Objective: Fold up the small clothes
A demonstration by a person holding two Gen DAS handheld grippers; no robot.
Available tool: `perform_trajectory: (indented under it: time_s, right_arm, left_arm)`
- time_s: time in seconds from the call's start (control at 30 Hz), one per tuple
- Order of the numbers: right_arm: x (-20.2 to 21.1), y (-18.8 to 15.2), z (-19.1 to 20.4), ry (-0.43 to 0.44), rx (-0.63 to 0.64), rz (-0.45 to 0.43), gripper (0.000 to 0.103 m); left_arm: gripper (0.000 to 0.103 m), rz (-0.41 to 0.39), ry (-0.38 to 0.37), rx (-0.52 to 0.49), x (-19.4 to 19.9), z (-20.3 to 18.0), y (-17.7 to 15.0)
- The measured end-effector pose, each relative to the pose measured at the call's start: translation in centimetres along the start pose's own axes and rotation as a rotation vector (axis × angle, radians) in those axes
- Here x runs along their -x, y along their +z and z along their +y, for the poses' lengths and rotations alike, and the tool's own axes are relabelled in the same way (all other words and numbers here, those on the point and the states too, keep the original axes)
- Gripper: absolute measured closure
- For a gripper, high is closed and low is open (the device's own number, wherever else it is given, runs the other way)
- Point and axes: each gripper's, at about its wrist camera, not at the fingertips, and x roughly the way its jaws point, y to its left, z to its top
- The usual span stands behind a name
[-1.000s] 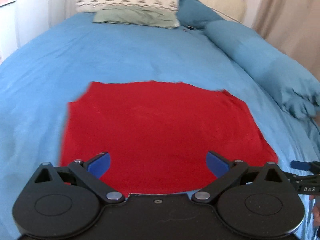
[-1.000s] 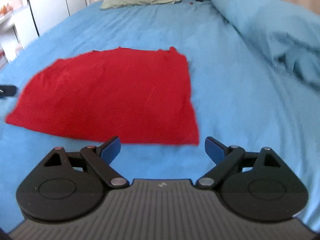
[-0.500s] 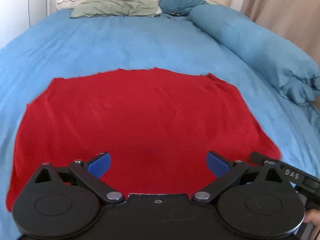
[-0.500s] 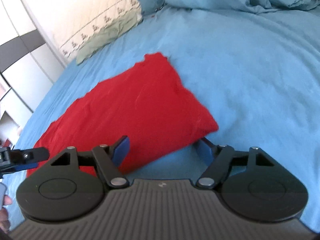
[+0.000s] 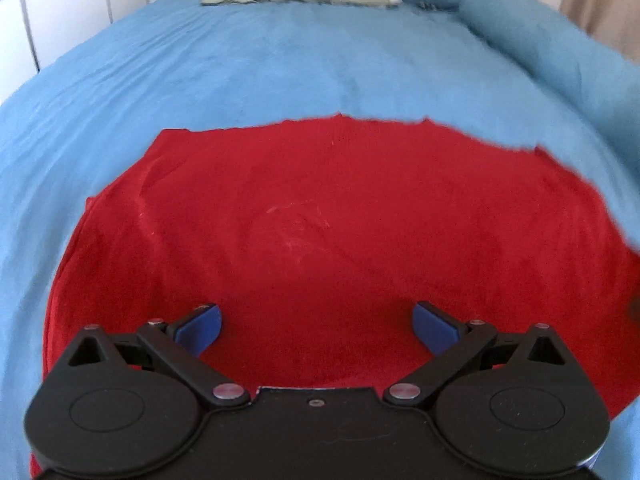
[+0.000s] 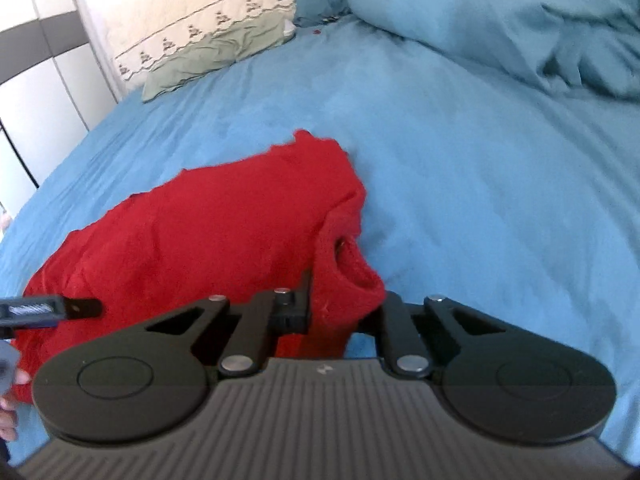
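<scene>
Right tongs [image 6: 344, 312] pinch red cloth [image 6: 224, 236].

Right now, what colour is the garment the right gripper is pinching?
Solid red garment, no clear pattern; it shows best in the left wrist view, spread flat on the blue bedsheet.

Blue bedsheet [image 5: 280, 68] covers the mattress. Flat sage-green pillow [image 6: 216, 56] lies at the head, against a cream quilted headboard with embroidered trim [image 6: 192, 12]. Rumpled blue duvet [image 6: 520, 20] is bunched along one side.
</scene>
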Motion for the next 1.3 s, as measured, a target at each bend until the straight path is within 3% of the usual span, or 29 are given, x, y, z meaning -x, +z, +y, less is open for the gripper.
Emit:
perform_trajectory:
  time_s: [0.2,0.3,0.4,0.5,0.57,0.63,0.7,0.83,0.9,0.93,0.97,1.03,1.13,1.3]
  right_arm:
    - [2.5,3.9,6.2,0.057,0.114,-0.032,0.079]
    - [3.6,5.9,11.9,0.138,0.218,-0.061,0.079]
    - [3.7,6.6,19.2,0.249,0.336,-0.048,0.079]
    - [2.9,4.5,25.9,0.372,0.497,-0.014,0.080]
    - [1.3,1.3,29.9,0.445,0.600,0.068,0.080]
    - [-1.0,-1.9,32.6,0.443,0.681,0.157,0.080]
    - [-2.6,-5.1,34.2,0.413,0.757,0.193,0.080]
    - [-3.3,-7.1,34.8,0.391,0.763,0.180,0.079]
    - [-2.9,-6.8,34.7,0.410,0.774,0.181,0.072]
    - [-2.7,-6.8,34.9,0.427,0.778,0.182,0.052]
    - [-2.0,-6.5,34.4,0.445,0.776,0.180,0.024]
    - [-0.1,-5.5,33.4,0.486,0.749,0.119,0.008]
    - [2.1,-3.3,31.0,0.518,0.658,0.066,0.008]
    - [3.6,-2.4,24.3,0.404,0.554,0.004,0.005]
  left_arm:
    - [0.000,0.033,-0.028,-0.024,0.5,1.0,0.4]
    - [0.000,-0.003,0.028,-0.004,2.9,3.6,-0.6]
    - [0.000,-0.032,0.036,0.024,5.5,7.6,-2.5]
    - [0.000,-0.020,0.054,0.046,7.2,11.8,-5.1]
    - [0.000,-0.003,0.047,0.075,7.8,14.2,-6.8]
    - [0.000,0.009,0.035,0.102,8.1,16.0,-8.3]
    - [0.000,0.012,0.018,0.100,8.3,17.1,-9.5]
    - [0.000,-0.005,0.006,0.067,8.9,17.6,-10.4]
    - [0.000,-0.006,0.004,0.056,9.3,17.5,-10.4]
    - [0.000,-0.007,-0.005,0.054,9.6,17.6,-10.6]
    - [0.000,-0.011,-0.016,0.054,9.9,17.5,-10.7]
    - [0.000,-0.027,-0.037,0.054,10.7,17.9,-10.6]
    - [0.000,-0.067,-0.072,0.059,12.2,18.0,-10.5]
    - [0.000,-0.137,-0.163,0.087,14.0,17.3,-9.2]
